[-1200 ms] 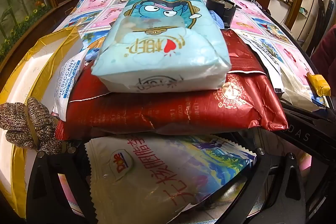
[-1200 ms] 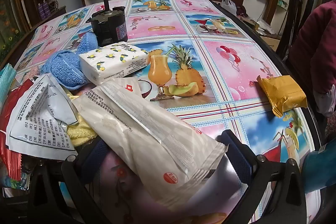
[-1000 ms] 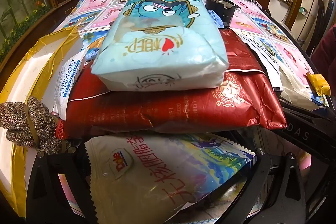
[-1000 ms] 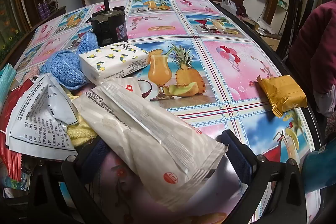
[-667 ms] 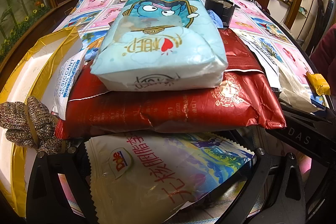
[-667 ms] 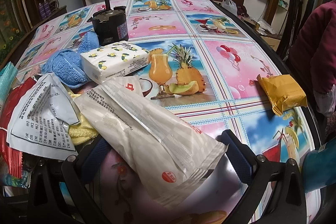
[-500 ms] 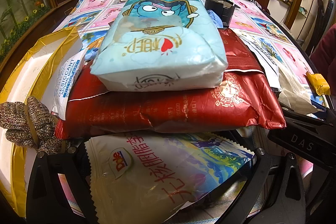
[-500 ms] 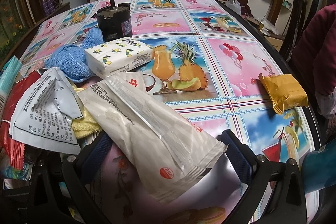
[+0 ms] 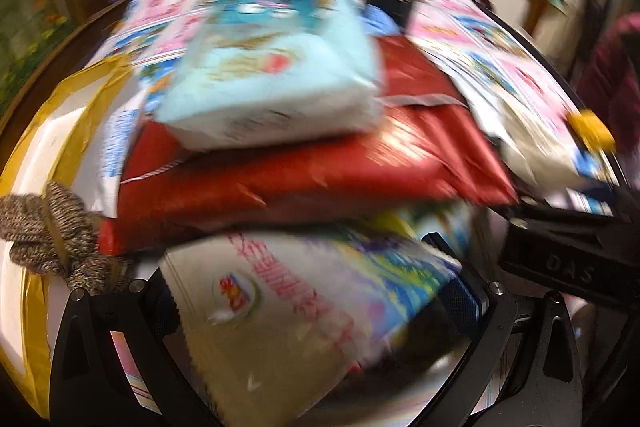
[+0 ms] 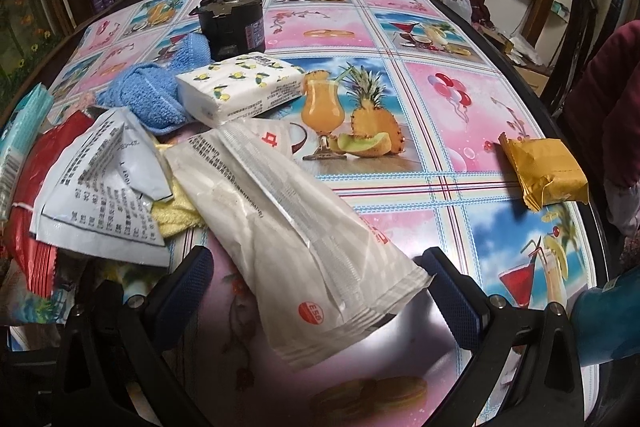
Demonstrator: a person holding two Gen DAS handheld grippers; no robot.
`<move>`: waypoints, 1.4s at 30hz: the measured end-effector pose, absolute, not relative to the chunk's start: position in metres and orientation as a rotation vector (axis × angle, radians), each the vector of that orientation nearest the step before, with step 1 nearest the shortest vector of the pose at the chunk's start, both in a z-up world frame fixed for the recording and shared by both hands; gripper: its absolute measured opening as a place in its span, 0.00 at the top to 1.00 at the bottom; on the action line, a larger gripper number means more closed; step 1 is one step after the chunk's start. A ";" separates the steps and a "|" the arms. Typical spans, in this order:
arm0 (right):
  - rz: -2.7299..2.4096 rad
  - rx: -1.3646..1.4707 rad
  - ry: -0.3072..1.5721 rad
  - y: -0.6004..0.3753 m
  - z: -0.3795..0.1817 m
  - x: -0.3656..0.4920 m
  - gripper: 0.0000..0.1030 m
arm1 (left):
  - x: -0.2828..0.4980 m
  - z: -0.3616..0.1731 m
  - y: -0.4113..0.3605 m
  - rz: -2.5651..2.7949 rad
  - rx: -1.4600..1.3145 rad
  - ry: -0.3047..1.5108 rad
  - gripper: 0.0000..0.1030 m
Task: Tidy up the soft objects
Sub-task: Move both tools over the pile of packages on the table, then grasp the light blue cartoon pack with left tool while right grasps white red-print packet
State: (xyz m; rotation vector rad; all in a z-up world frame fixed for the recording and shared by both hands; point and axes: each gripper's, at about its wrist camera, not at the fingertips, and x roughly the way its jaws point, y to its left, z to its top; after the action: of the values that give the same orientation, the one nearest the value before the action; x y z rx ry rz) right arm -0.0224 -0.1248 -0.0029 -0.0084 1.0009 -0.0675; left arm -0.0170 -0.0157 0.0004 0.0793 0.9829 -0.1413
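Dark wooden shelving and a black screen stand behind a counter (image 10: 460,95) covered with an oilcloth of pink and blue squares printed with fruit and cocktails.

In the left wrist view, which is badly blurred, the left gripper (image 9: 316,311) has its jaws set wide on either side of a cream snack bag (image 9: 288,319) with a colourful print; it seems to lie between them rather than be pinched, though the blur leaves that unsure. Above it sits a red foil bag (image 9: 320,171), and a pale blue tissue pack (image 9: 272,75) lies on top of that. A knitted brown bundle (image 9: 48,227) sits at the left, on a white and gold packet (image 9: 40,131).

In the right wrist view the right gripper (image 10: 320,287) holds its jaws wide, with the near end of a long white plastic packet (image 10: 296,223) lying between them untouched. Beside it lie a crumpled printed white bag (image 10: 100,187) and a yellow cloth (image 10: 176,215). Farther in are a blue towel (image 10: 148,95), a lemon-print tissue pack (image 10: 240,87) and a black motor (image 10: 234,23). A gold wrapped snack (image 10: 544,171) lies near the counter's right edge.
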 end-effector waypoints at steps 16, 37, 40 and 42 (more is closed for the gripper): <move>0.088 0.066 0.822 -0.151 0.042 -0.084 0.01 | -0.081 0.088 0.120 -0.136 -0.132 0.748 0.14; 0.207 -0.123 0.877 -0.124 0.027 -0.019 0.12 | 0.044 0.061 0.034 -0.248 -0.051 0.887 0.14; 0.212 -0.120 0.881 -0.123 0.023 -0.018 0.12 | 0.044 0.061 0.036 -0.234 -0.068 0.888 0.14; 0.213 -0.114 0.886 -0.123 0.021 -0.017 0.12 | 0.043 0.062 0.036 -0.218 -0.057 0.882 0.14</move>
State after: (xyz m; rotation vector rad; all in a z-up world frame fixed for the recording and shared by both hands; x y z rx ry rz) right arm -0.0171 -0.1229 0.0209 -0.1141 0.8857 0.2131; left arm 0.0430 0.0356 0.0623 -0.0574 0.8822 -0.2183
